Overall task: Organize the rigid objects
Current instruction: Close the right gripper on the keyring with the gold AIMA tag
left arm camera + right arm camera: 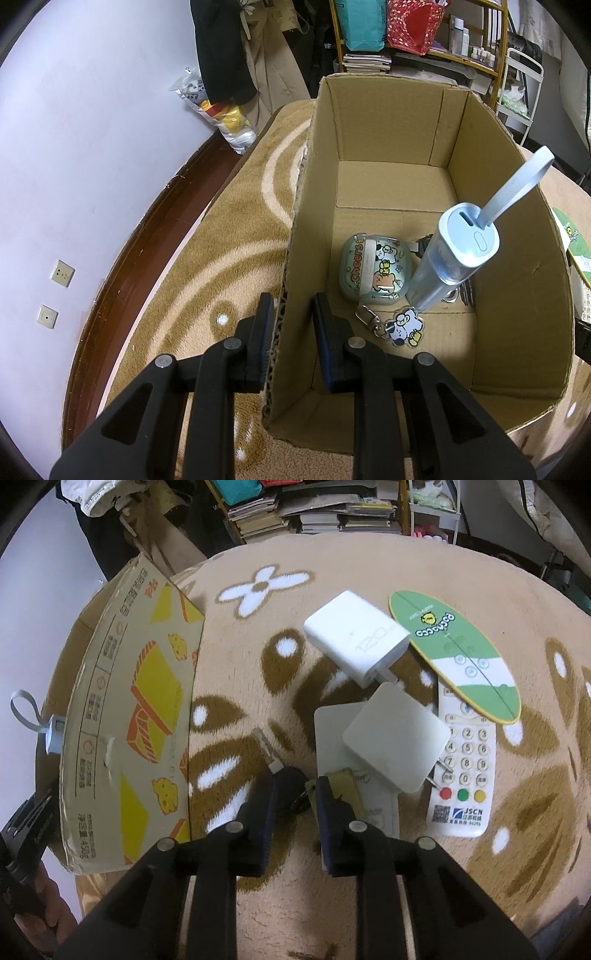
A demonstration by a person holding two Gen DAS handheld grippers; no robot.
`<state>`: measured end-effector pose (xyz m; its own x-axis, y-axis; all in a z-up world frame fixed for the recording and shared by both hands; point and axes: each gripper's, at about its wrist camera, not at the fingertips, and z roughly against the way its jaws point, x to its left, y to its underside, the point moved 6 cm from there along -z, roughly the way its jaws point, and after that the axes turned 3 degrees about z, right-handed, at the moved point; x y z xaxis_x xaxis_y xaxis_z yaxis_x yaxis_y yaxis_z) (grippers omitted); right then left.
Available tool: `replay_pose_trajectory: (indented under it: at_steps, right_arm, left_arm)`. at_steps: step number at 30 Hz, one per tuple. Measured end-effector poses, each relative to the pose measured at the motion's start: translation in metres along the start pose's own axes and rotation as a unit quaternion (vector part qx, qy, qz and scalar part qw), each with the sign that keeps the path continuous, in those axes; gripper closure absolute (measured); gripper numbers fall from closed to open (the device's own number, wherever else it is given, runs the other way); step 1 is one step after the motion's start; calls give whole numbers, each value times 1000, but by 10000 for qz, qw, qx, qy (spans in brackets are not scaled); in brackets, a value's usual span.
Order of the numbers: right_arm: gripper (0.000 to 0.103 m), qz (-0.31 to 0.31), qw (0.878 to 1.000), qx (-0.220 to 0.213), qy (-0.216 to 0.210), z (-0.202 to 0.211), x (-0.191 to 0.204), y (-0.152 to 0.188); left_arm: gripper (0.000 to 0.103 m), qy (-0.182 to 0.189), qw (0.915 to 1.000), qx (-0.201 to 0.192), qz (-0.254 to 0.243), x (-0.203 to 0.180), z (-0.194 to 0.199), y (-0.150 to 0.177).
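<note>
Two fingers of the left gripper (291,314) straddle the cardboard box (509,206) wall — parted, not clamped.

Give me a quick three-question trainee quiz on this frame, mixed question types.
1. True or false: the pale blue plastic bottle with a loop strap lies on the tan patterned carpet outside the brown cardboard box.
2. The left gripper straddles: A) the box's side wall, B) a glass jar, C) a wooden spoon.
3. Fill in: the green oval card partly covers the white ___.
Key: 1 false, it stands inside the box; 2 A; 3 remote control.
</note>
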<state>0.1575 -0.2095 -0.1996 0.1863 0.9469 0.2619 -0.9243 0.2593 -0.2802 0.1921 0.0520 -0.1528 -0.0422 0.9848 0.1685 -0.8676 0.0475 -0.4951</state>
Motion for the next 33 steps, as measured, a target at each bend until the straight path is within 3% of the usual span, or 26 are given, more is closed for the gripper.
replay_pose_trajectory:
  at_steps: [14, 22, 24, 25, 33]
  right_arm:
    - [83, -97, 9997, 142, -195, -3, 2, 5]
    - [88, -142, 9997, 206, -1, -21, 4, 7]
    - [90, -115, 9998, 150, 73, -22, 4, 6]
    - [97, -113, 9998, 122, 118, -21, 4, 5]
    - [99, 107, 9995, -313, 0, -18, 6, -6]
  left_arm:
    - [82, 12, 10000, 8, 6, -1, 0, 0]
    - [82, 14, 10000, 8, -3, -1, 0, 0]
    - [82, 16, 10000, 14, -1, -1, -1, 1]
    - [82, 18, 10000, 16, 3, -2, -1, 1]
    - [82, 21, 10000, 16, 3, -2, -1, 2]
